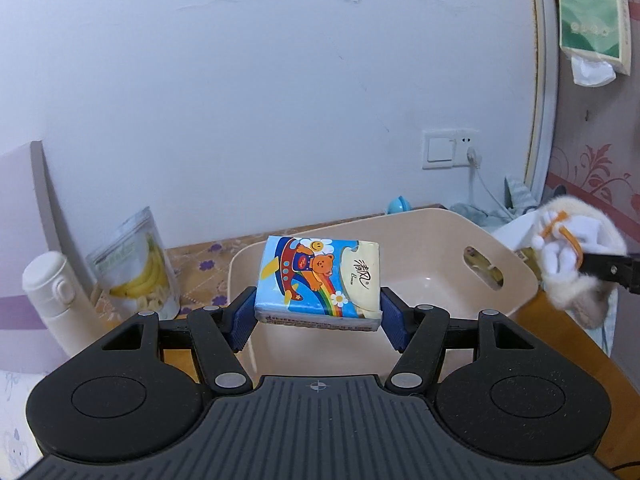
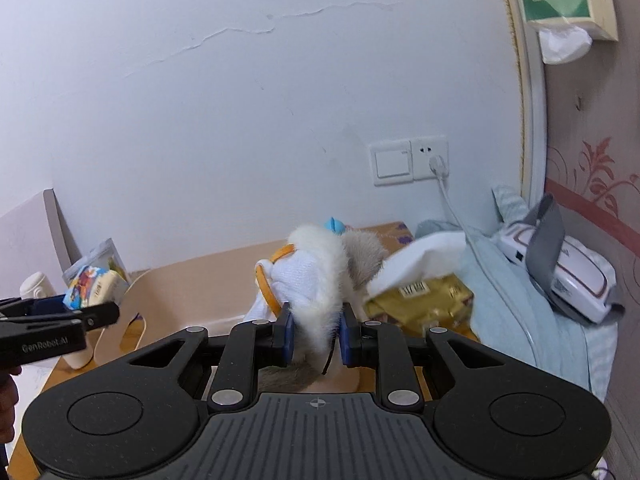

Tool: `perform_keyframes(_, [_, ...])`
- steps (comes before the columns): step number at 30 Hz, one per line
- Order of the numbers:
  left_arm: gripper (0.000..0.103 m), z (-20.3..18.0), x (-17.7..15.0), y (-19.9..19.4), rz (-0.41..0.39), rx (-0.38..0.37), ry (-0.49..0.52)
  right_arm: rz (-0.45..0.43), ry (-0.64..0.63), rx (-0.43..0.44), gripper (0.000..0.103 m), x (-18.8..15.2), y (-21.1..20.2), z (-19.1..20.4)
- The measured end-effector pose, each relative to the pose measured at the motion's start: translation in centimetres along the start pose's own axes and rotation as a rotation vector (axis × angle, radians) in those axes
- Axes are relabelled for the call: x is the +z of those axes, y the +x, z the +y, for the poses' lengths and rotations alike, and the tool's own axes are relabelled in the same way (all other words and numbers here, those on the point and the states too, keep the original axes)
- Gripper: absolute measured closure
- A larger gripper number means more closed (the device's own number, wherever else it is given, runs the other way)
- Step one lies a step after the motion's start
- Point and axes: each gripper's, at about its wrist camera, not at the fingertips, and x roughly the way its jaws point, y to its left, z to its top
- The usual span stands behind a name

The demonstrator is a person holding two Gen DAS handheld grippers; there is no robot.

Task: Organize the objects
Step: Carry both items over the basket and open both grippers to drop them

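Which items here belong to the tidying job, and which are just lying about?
In the job:
tissue pack, gripped by left tongs
plush toy, gripped by right tongs
beige basket

Lying about:
banana chip bag
white flask
wall tissue box
gold packet

White flask, wall socket, hanging tissue box, VR headset.

Left gripper, right gripper: black linkage arms, silver pivot screws, blue ribbed pads, grey ribbed body, "GenRobot.AI" lettering.
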Motion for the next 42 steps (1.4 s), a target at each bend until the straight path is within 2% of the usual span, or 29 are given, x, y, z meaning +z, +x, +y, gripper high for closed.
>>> perform_keyframes(10, [0.038, -2.0, 0.4, 5.4, 0.086, -0.027, 0.026, 0.024, -0.062, 0.013, 0.082, 1.6, 4.1, 2.0])
perform_keyframes(21, [0.038, -3.7, 0.0, 10.3, 0.199, -0.03, 0.067, 0.157, -0.105, 0.01, 0.082, 0.4, 9.4, 2.4])
perform_keyframes(28, [0.038, -3.9, -0.8, 12.2, 0.282, -0.042, 0.052, 0.213, -0.162, -0.019, 0.078, -0.5, 10.7, 2.9])
perform_keyframes(29, [0.038, -3.8, -0.9, 12.3, 0.291, -0.042, 0.045, 0.217, -0.165, -0.022, 0.075, -0.7, 10.8, 2.9])
perform_keyframes(30, [0.038, -3.7, -0.9, 12.5, 0.301, -0.045, 0.038, 0.222, -0.166, -0.024, 0.067, -0.8, 10.8, 3.0])
perform_keyframes(34, [0.037, -3.2, -0.8, 12.6, 0.328, -0.05, 0.012, 0.208, -0.183, 0.001, 0.057, -1.1, 10.5, 3.2])
perform_keyframes(36, [0.036, -3.2, -0.7, 12.2, 0.311, -0.057, 0.019, 0.188, -0.182, 0.003, 0.039, -0.9, 9.9, 3.2])
perform_keyframes(40, [0.03, -3.2, -0.4, 10.3, 0.242, -0.056, 0.035, 0.148, -0.183, 0.005, 0.033, -0.6, 8.2, 3.3])
perform_keyframes(42, [0.028, -3.1, -0.2, 9.3, 0.22, -0.054, 0.036, 0.13, -0.183, 0.006, 0.026, -0.5, 7.3, 3.3])
